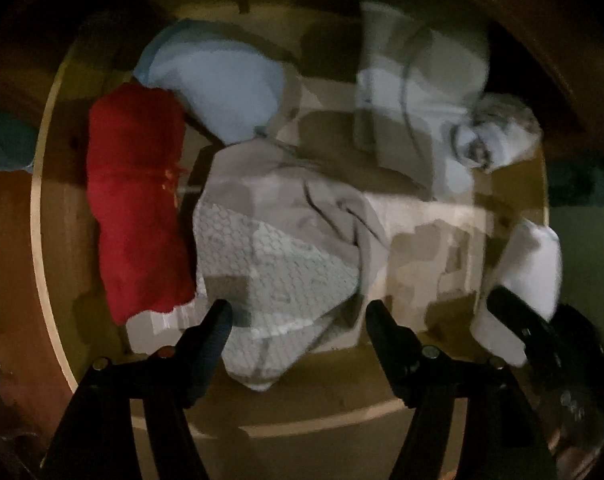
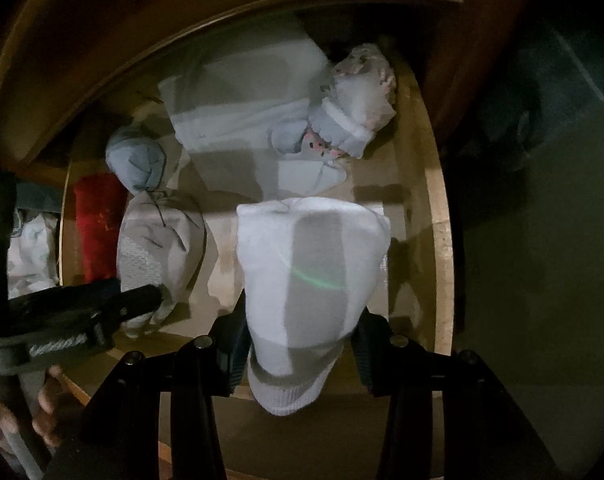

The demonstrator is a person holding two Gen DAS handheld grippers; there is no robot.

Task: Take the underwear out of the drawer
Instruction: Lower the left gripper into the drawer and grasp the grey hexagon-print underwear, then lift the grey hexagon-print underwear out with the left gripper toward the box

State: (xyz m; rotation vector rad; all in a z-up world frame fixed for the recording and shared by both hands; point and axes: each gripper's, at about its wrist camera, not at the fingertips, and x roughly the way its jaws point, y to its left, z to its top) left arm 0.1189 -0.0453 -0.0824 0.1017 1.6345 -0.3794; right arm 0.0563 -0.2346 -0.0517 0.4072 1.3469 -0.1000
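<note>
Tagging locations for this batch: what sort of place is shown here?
Probably a bedroom dresser: an open wooden drawer holding folded and rolled clothing, such as a red roll, a grey garment and a white bundle.

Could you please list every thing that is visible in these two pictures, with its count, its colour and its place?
drawer: one, wooden, open, below both grippers
red cloth: one, rolled, left side of drawer
blue cloth: one, pale, behind the red cloth
grey cloth: one, crumpled, middle of drawer
folded cloth: one, pale, at the back
patterned bundle: one, back right corner
white garment: one, held between the right jaws
left gripper: black, jaws open above the grey cloth
right gripper: black
hand: one, lower left
</note>
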